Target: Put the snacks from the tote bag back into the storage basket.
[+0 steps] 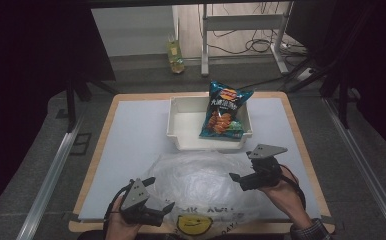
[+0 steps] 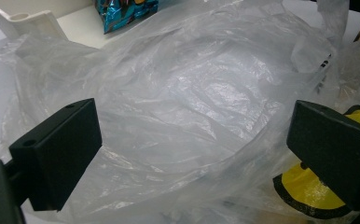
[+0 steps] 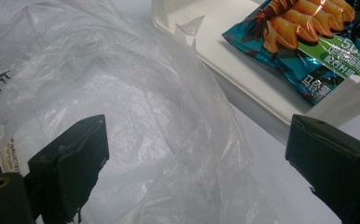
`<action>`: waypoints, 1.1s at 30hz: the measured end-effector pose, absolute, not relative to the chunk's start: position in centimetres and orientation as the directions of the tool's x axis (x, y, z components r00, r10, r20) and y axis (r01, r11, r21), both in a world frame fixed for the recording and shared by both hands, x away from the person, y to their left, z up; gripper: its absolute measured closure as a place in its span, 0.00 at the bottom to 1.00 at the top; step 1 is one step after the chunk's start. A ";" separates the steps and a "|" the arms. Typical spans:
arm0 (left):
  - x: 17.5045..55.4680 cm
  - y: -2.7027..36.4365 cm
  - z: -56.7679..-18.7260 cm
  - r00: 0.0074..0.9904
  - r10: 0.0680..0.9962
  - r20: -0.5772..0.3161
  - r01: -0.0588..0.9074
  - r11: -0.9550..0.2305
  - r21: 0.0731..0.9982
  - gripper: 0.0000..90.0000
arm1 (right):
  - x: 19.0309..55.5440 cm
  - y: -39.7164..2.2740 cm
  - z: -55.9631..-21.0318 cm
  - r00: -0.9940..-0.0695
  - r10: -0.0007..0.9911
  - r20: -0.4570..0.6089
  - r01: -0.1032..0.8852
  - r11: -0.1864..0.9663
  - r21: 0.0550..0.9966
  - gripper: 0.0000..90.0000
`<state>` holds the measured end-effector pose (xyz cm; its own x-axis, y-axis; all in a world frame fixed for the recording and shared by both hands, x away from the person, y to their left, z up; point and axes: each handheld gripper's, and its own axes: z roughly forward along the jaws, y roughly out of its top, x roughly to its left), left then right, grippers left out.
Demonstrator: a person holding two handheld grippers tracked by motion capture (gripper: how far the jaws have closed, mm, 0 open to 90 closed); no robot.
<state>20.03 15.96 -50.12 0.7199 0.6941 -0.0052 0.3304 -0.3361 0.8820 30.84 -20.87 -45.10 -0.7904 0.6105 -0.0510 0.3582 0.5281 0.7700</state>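
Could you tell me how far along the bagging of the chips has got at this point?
Little looks done: the chips lie in the white bin, apart from the plastic bag, which is spread on the table. In hand: the left gripper and right gripper, both open, flank the bag without gripping it. Left, probably: opening the bag and putting the chips in.

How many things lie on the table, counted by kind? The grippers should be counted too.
Clear plastic bag: 1
Snack bag: 1
White bin: 1
Grippers, left and right, both with fingers spread: 2
Total: 5
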 end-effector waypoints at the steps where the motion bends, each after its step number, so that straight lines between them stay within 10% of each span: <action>1: 20.1 16.0 -50.1 0.719 0.695 -0.002 0.330 -0.338 0.881 0.03 | 30.7 -20.9 -45.1 -0.790 0.611 -0.056 0.356 0.530 0.770 0.07; 33: 20.2 16.1 -50.2 0.710 0.704 -0.011 0.345 -0.335 0.877 0.03 | 27.9 -23.2 -45.8 -0.781 0.623 -0.044 0.361 0.508 0.782 0.05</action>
